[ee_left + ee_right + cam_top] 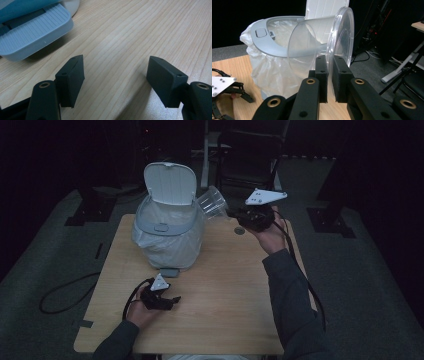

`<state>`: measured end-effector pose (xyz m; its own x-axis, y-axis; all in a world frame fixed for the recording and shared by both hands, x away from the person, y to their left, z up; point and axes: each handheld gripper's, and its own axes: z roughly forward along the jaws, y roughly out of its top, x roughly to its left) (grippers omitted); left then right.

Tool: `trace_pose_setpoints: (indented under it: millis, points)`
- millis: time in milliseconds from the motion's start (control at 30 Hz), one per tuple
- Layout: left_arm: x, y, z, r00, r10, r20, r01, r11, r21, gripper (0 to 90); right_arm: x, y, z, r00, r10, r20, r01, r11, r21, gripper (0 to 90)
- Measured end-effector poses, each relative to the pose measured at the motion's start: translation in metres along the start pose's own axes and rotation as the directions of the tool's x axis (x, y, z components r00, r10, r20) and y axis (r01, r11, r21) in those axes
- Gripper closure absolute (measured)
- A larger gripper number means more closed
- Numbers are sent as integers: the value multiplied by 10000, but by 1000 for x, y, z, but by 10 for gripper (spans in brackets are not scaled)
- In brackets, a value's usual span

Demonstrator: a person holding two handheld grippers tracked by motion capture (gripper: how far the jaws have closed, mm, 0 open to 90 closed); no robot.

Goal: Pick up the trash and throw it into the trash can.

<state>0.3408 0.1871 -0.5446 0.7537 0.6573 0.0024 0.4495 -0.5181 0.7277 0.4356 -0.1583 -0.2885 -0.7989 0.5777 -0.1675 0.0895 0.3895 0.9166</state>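
From up high I've got the right gripper (239, 213) holding a clear plastic cup (215, 203) tipped on its side, base pointing at the open grey pedal bin with the white liner bag (167, 232), just beside its raised white lid (170, 183). My left gripper (172, 301) sits low over the light wooden worktop (225, 290). Left gripper view: jaws spread wide, nothing between, the bin's grey foot pedal (35, 30) close ahead. Right gripper view: jaws pinch the cup's rim, see-through wall (312, 47) and all, right beside the bin's opening.
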Motion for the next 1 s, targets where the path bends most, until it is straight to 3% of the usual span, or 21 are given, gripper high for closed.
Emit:
trace_pose_setpoints:
  millis: [1000]
  points:
    - [0, 0, 0, 10000, -57, 42, 57, 10000, 6, 312, -1, 41, 8, 9997, -254, -28, 252, 9988, -426, 834]
